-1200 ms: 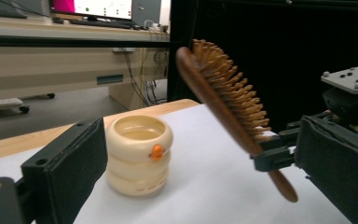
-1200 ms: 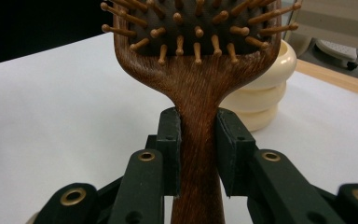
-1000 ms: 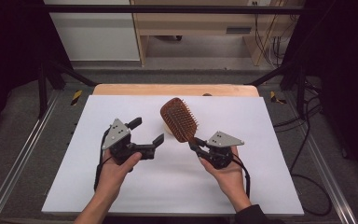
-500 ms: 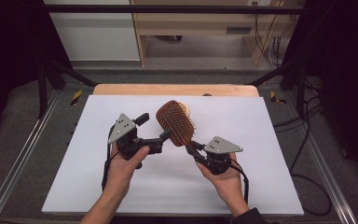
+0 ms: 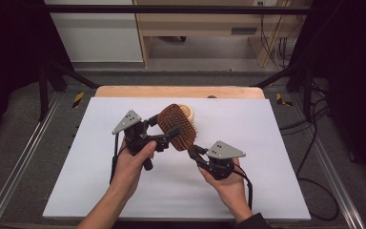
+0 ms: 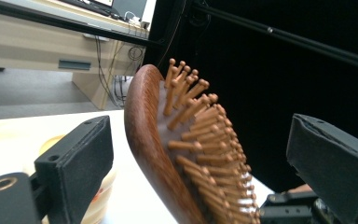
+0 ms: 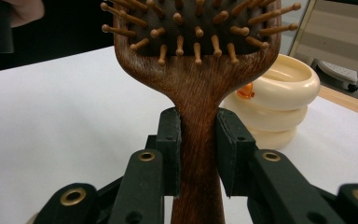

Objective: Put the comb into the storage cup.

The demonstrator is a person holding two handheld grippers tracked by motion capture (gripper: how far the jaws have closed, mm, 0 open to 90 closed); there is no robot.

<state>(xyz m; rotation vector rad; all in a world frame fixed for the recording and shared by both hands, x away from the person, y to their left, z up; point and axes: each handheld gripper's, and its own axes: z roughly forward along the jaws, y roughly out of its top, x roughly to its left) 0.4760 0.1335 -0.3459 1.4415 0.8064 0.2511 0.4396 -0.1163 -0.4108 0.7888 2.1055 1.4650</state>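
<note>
A: Where the white table [image 5: 100, 191] carries your work, what is hard to make out?

B: Your wooden hairbrush [image 5: 177, 126] hides most of the cream container [image 5: 187, 111] behind it.

A: And the grippers?

B: Your right gripper [image 5: 194, 151] clamps the brush handle, holding it above the table; your left gripper [image 5: 164, 128] stands spread wide around the brush head, its lower end cut off.

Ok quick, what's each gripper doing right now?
Left gripper: jaws open, one on each side of the hairbrush head, not gripping it.
Right gripper: jaws shut on the hairbrush handle, holding it.
</note>
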